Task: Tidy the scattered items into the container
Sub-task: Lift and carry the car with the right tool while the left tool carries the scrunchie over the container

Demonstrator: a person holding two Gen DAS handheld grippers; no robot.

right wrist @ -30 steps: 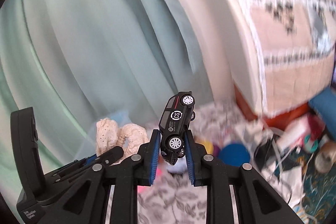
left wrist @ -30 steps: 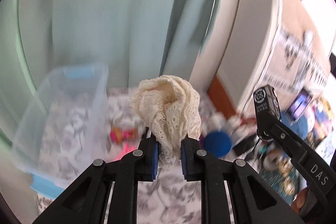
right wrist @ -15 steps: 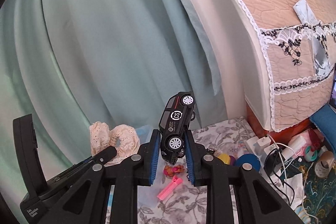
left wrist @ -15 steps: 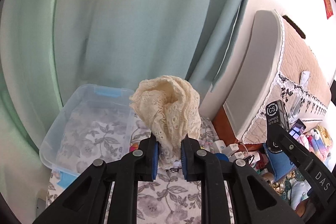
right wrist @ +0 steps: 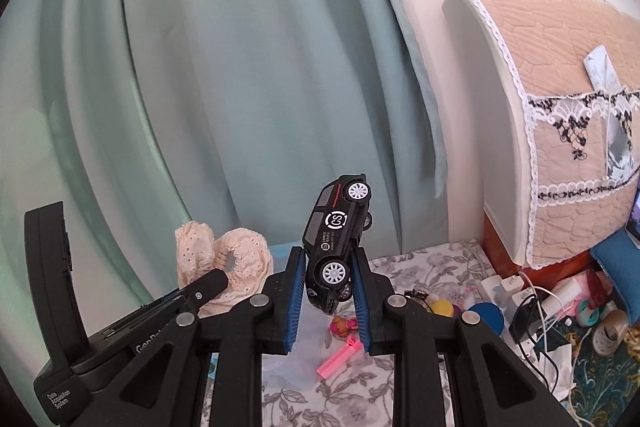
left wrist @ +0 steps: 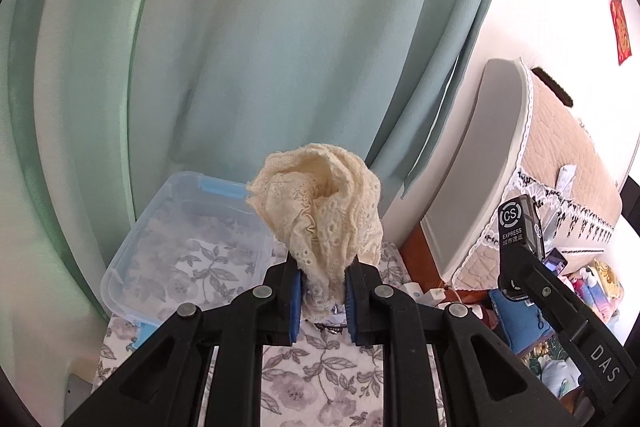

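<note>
- Left wrist view: the left tool (left wrist: 322,297) is clamped on a cream lace cloth (left wrist: 320,203), held up beside the clear container (left wrist: 120,275), which looks empty.
- Right wrist view: the right tool (right wrist: 326,297) pinches a black toy car (right wrist: 334,239); a pink clip (right wrist: 340,357) and small toys remain on the floral tabletop (right wrist: 420,263), so tidying seems barely begun.

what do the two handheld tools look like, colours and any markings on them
Both are matte black plastic. The left tool and right tool each have two angular, open-framed fingers joined by round silver rivets, with ribbed blue pads lining the inner faces. White letters "DAS" run along the right tool's side in the left wrist view; "Data Acquisition System" is printed on the left tool's body in the right wrist view. No hands, sleeves or cables show.
</note>
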